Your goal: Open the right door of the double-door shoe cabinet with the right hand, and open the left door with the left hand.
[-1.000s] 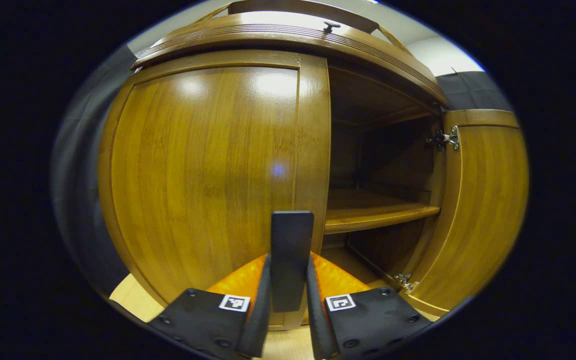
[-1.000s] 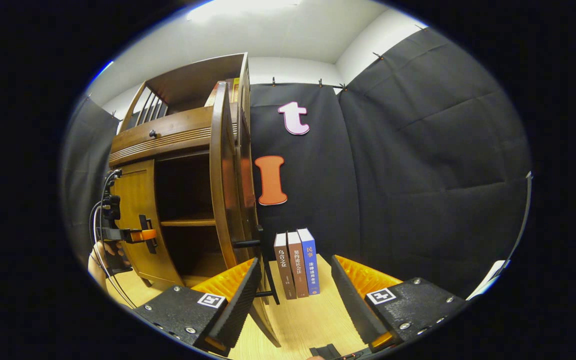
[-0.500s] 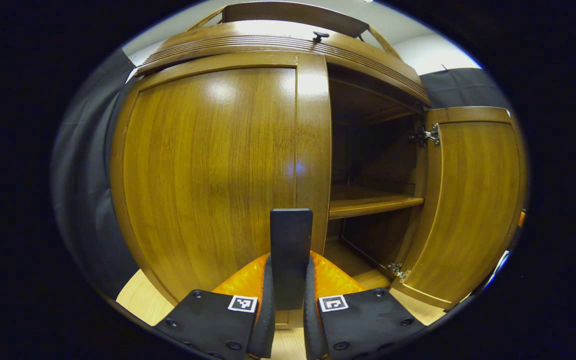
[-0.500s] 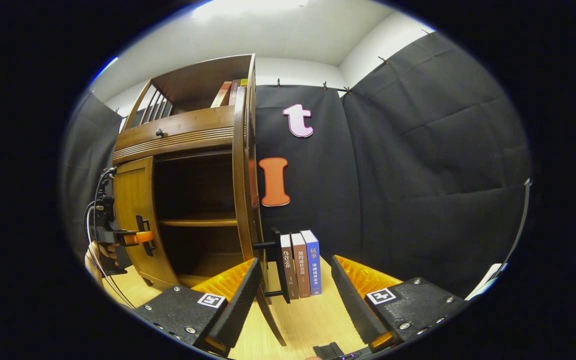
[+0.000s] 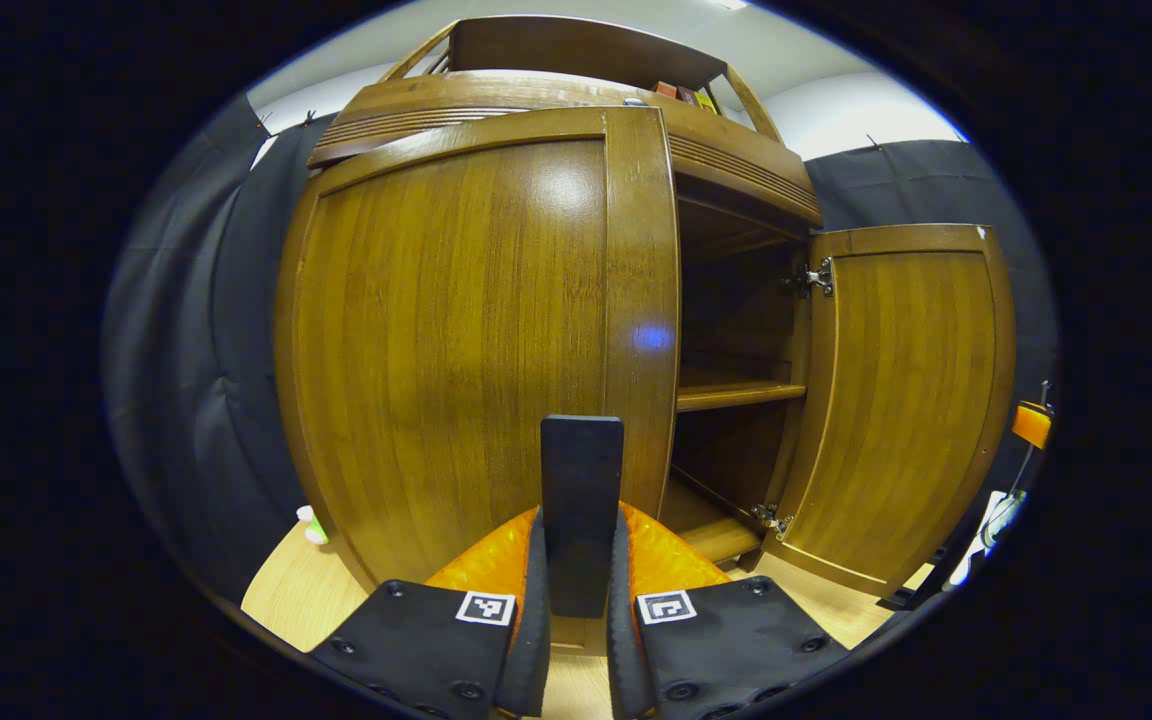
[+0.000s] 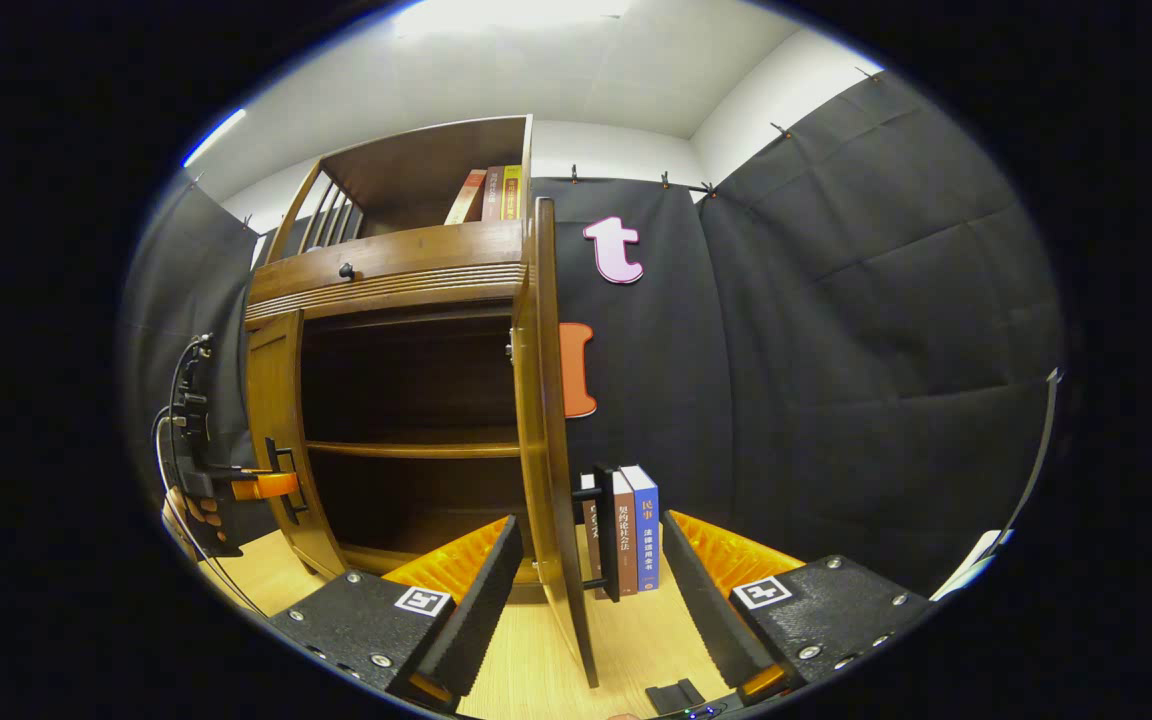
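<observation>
the left gripper (image 5: 576,560) was clamped on the left door's handle (image 5: 581,500), the natural hold on a stiff, hinged wooden panel that likely swings in an arc. the right gripper (image 6: 586,590) was open, the right door's handle (image 6: 604,545) between its fingers, untouched. compared with a second before, the left door (image 5: 466,330) had swung further from the cabinet (image 6: 386,270), and the right door (image 6: 546,430) stood wider.

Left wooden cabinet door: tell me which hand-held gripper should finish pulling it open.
Left. The left hand-held gripper is shut on the dark flat handle of the left wooden cabinet door. The right hand-held gripper is open beside the opened right wooden door.
</observation>
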{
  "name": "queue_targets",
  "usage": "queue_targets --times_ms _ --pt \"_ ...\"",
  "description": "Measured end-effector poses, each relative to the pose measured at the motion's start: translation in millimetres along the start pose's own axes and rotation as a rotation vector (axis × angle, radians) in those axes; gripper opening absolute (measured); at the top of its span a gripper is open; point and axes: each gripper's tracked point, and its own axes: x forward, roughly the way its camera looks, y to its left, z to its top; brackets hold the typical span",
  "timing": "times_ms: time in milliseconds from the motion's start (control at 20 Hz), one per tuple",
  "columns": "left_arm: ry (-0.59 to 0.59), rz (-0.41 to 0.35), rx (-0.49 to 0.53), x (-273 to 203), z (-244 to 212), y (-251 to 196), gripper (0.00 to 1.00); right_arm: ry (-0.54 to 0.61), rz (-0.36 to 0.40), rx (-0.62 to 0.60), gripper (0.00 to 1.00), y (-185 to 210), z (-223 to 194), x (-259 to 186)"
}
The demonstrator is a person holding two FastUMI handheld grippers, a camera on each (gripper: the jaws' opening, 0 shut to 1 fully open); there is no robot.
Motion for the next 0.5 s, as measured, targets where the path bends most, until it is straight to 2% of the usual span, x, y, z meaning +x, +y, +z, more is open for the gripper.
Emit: queue_targets --times_ms 500 --pt "-0.006 -0.015 -0.004 -56 -1 23 0.30 0.021 0.070 0.004 0.87 47 -6 0"
